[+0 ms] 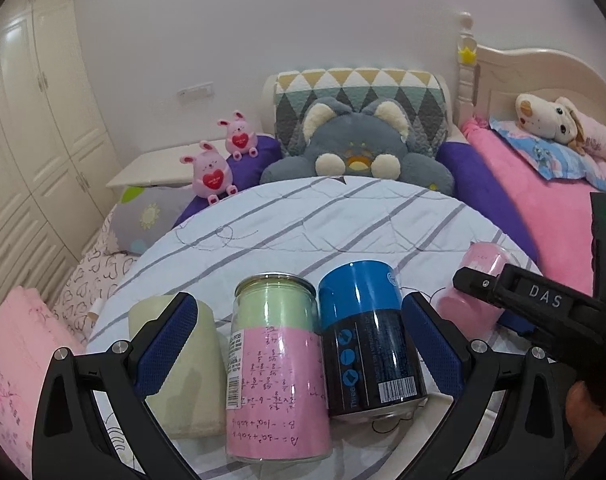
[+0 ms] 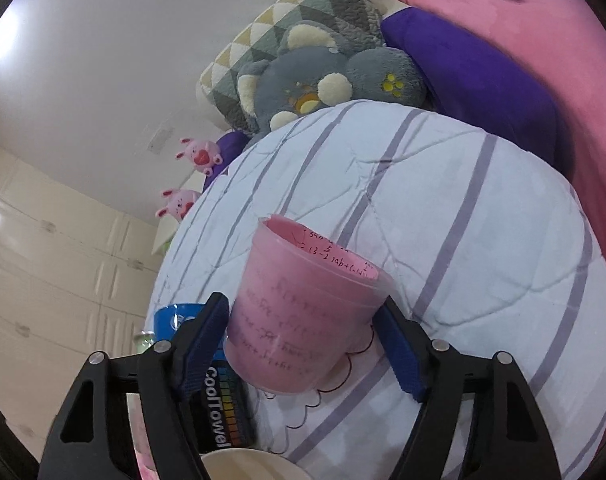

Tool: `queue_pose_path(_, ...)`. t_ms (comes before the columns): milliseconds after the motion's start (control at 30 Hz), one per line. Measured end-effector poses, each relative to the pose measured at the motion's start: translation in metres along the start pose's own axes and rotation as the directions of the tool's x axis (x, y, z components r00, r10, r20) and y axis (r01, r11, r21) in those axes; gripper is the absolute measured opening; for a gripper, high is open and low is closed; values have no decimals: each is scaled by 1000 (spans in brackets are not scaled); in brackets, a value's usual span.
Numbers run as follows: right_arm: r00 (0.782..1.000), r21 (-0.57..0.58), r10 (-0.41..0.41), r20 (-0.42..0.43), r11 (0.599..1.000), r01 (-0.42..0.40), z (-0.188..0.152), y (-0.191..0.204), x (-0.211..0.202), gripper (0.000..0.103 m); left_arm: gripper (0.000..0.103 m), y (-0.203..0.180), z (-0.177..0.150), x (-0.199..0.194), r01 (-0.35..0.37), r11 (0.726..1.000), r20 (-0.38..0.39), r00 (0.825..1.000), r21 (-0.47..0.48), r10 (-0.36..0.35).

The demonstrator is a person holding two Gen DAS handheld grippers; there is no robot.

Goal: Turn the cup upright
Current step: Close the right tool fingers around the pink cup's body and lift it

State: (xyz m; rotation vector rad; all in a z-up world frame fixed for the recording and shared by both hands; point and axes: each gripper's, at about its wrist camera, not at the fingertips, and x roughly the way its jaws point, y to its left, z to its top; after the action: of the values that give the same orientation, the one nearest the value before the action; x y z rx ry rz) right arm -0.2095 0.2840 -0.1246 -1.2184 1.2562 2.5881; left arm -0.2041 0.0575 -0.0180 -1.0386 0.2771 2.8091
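Observation:
The pink cup (image 2: 299, 316) with handwritten formulas stands between the blue pads of my right gripper (image 2: 303, 344), mouth up and tilted a little, over the striped quilt (image 2: 483, 240). The jaws look closed on its sides. In the left wrist view the same cup (image 1: 475, 292) shows at the right, held by the black right gripper (image 1: 523, 300). My left gripper (image 1: 299, 344) is open and empty; a pink-and-green jar (image 1: 277, 364) and a blue-and-black can (image 1: 367, 344) stand between its fingers.
A cream cup (image 1: 183, 368) stands behind the left finger. A grey plush cat (image 1: 355, 148), two pink bunnies (image 1: 211, 172), a patterned cushion (image 1: 359, 88) and purple pillows lie at the bed's far end. A pink blanket (image 1: 543, 208) is at the right, wardrobes at the left.

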Motion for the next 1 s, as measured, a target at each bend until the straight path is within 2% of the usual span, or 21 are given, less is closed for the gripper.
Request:
queue_pose_path(67, 1000, -34, -13, 0, 999, 13, 0, 3, 1, 75, 103, 1, 0, -2, 1, 1000, 2, 1000, -7, -1)
queue_pose_path(167, 999, -18, -23, -31, 1000, 22, 4, 0, 7, 75, 103, 4, 0, -5, 12, 1000, 5, 1000, -18, -12)
queue_pose_path(333, 999, -62, -40, -23, 997, 38, 4, 7, 7, 74, 103, 7, -2, -9, 4, 1000, 4, 1000, -22, -4)
queue_pose_path(700, 999, -207, -36, 35, 977, 43, -9, 30, -21, 69, 103, 23, -5, -29, 19, 996, 30, 999, -83, -17)
queue_pose_path(1000, 990, -240, -134, -49, 963, 118, -22, 23, -8, 68, 103, 36, -21, -41, 12, 995, 28, 1000, -98, -9)
